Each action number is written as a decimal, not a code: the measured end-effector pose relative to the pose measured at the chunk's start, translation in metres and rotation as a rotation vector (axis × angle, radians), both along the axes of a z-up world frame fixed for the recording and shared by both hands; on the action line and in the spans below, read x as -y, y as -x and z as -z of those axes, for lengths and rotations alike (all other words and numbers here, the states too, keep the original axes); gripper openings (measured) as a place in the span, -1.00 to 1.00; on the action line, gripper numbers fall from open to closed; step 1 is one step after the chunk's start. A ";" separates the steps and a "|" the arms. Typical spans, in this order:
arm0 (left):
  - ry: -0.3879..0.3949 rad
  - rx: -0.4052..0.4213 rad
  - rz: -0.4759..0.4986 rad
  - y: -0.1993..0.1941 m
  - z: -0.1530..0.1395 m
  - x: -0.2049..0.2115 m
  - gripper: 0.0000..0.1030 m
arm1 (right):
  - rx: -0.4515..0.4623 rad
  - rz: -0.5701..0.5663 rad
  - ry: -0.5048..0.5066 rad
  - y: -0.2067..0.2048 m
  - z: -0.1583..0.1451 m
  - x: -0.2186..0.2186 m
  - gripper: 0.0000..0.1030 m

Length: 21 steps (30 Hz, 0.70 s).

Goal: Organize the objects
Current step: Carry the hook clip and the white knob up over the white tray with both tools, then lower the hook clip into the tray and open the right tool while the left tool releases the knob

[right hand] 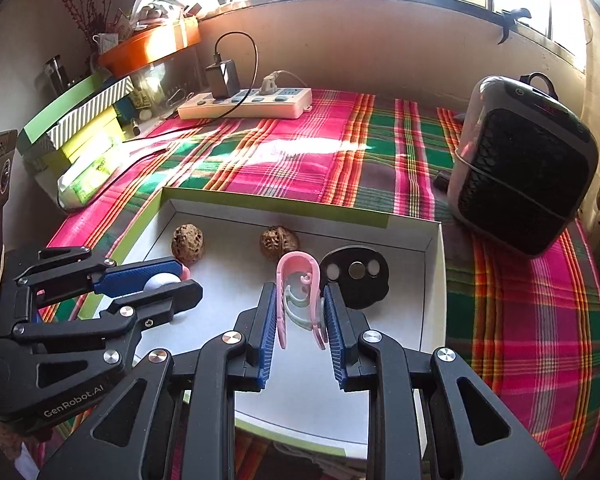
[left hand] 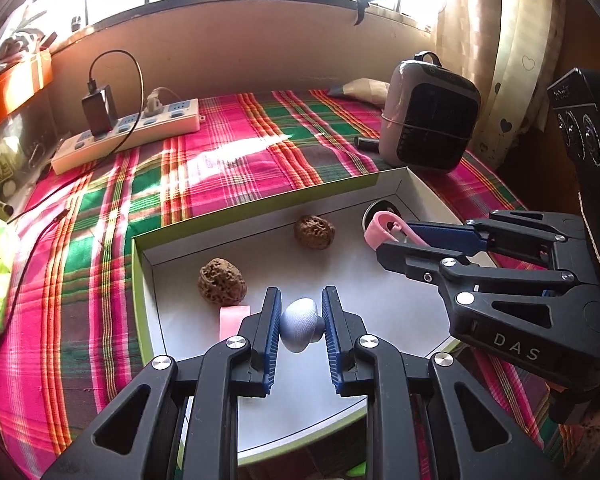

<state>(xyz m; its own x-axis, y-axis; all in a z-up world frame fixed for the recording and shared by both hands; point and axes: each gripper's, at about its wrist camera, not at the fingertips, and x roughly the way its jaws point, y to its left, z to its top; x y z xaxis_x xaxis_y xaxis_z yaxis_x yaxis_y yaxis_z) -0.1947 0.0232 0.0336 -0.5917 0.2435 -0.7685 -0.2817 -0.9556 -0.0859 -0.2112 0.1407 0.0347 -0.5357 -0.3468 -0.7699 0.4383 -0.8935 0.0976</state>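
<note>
Pale ball [left hand: 302, 325]: held between the blue pads of the left gripper [left hand: 301, 322], above the floor of the white box [left hand: 380, 196], near its 7 o'clock corner in the left wrist view.
Pink clip [right hand: 298, 296]: sits between the pads of the right gripper [right hand: 299, 312], both pads touching its sides, a mint clip [right hand: 296, 308] nested within it; over the box floor, near the black disc [right hand: 356, 276] at 2 o'clock.
Left claw: clenched on the ball.
Right claw: grasping the pink clip.
Neighbours: two walnuts [left hand: 220, 282] [left hand: 314, 232] lie along the far wall at 11 and 12 o'clock; pink tape roll [left hand: 234, 320] just beside the left finger.
Step, judged: both items gripped over the box; whether going in or coming out, I cannot tell.
Next move calls for: setting each piece clear of the walnuts and disc, keeping the two grippers apart.
</note>
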 end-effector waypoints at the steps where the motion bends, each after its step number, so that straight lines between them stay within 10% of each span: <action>1: 0.006 0.006 0.000 0.002 0.002 -0.001 -0.63 | 0.004 -0.007 0.000 0.002 0.001 0.000 -0.52; 21: 0.071 0.028 -0.020 0.023 0.019 -0.001 -0.63 | 0.015 -0.031 -0.083 0.028 0.021 0.009 -0.52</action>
<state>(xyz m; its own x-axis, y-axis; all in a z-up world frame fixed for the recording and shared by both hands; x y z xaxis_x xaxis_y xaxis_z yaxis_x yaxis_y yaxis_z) -0.2175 0.0246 0.0146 -0.5738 0.1759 -0.7998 -0.2611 -0.9650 -0.0249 -0.2391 0.1321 0.0132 -0.5141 -0.2978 -0.8044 0.4650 -0.8848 0.0304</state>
